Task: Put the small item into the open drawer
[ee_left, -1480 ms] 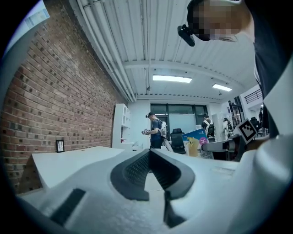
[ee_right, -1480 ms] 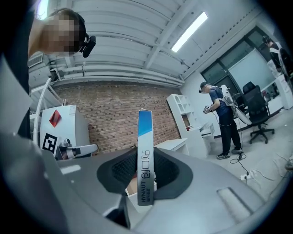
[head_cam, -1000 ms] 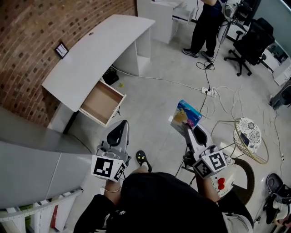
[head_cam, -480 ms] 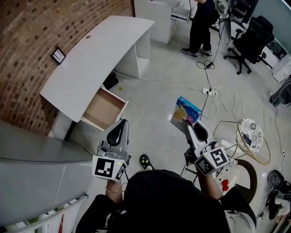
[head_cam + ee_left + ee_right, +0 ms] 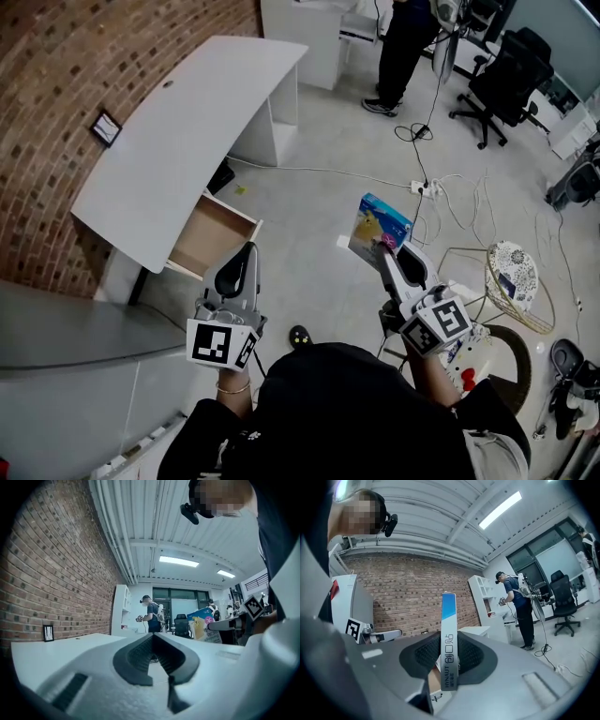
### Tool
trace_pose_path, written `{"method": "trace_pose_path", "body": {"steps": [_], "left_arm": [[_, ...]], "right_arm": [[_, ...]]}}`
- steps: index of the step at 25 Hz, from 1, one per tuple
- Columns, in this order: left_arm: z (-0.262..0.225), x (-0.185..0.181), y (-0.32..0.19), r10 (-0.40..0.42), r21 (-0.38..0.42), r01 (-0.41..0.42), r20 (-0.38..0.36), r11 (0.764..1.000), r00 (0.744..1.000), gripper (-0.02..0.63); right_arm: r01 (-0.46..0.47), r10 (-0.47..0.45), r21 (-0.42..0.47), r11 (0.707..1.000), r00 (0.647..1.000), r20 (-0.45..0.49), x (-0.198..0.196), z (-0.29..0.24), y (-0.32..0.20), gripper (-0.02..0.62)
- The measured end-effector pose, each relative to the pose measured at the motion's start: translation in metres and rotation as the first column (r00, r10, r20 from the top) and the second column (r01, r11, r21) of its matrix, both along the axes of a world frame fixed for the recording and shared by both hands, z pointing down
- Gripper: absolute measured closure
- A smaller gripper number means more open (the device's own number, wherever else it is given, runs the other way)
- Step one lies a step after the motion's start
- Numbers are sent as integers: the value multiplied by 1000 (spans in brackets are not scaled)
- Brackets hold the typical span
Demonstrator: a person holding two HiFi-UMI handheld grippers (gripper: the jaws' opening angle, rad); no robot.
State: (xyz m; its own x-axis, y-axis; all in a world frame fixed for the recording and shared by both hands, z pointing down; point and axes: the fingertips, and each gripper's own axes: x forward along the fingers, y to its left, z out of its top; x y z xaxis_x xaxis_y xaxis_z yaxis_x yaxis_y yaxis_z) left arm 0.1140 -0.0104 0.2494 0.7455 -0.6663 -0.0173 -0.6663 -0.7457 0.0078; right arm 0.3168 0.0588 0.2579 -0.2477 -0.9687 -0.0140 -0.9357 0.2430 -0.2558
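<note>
A small flat box point(image 5: 378, 225), blue with a yellow figure on it, stands upright in my right gripper point(image 5: 387, 255), which is shut on its lower edge. In the right gripper view the box point(image 5: 448, 630) shows edge-on between the dark pads point(image 5: 424, 656). My left gripper point(image 5: 245, 253) is shut with nothing in it; its pads point(image 5: 136, 653) meet at the tip. It hovers just short of the open wooden drawer point(image 5: 208, 236), which juts from under the white desk point(image 5: 178, 141). The box is to the right of the drawer, above the floor.
A brick wall point(image 5: 66, 66) with a small picture frame point(image 5: 105, 127) runs behind the desk. A person point(image 5: 403, 47) stands at the back by office chairs point(image 5: 506, 80). Cables and a power strip point(image 5: 427, 187) lie on the floor; a wire basket point(image 5: 516, 277) stands at the right.
Both grippers have come closer to the desk and drawer. The box stays held in the right gripper; the left stays shut and empty.
</note>
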Motion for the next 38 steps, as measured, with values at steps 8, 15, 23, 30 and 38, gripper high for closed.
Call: {"method": "trace_pose_path", "body": {"steps": [8,15,23,30,38], "left_arm": [[-5,-49,-54,-35,-8,35,-8,999,999,615],[-1,-84,-58,-105,-10,105,-23,994,994,615],[3,-131,-52,-227,-18,227,-44,974,973,615],[5,-167,-57,-383,-25,382,-36,924,923,615],[5,-181,-78,-511,-22,510,-14,860,860,615]], "right_arm": [[47,-47,10,999,999,-5,-49,-12,-68,495],[107,-107,12,994,994,4,-80,-14,-82,495],[220,-220,14,975,975,-6,-119,-17,-100,495],[368,-367,12,930,929,-50,-150,-19,-147,495],[508,-508,0,861,861,-38,-165,-14,-207,495]]}}
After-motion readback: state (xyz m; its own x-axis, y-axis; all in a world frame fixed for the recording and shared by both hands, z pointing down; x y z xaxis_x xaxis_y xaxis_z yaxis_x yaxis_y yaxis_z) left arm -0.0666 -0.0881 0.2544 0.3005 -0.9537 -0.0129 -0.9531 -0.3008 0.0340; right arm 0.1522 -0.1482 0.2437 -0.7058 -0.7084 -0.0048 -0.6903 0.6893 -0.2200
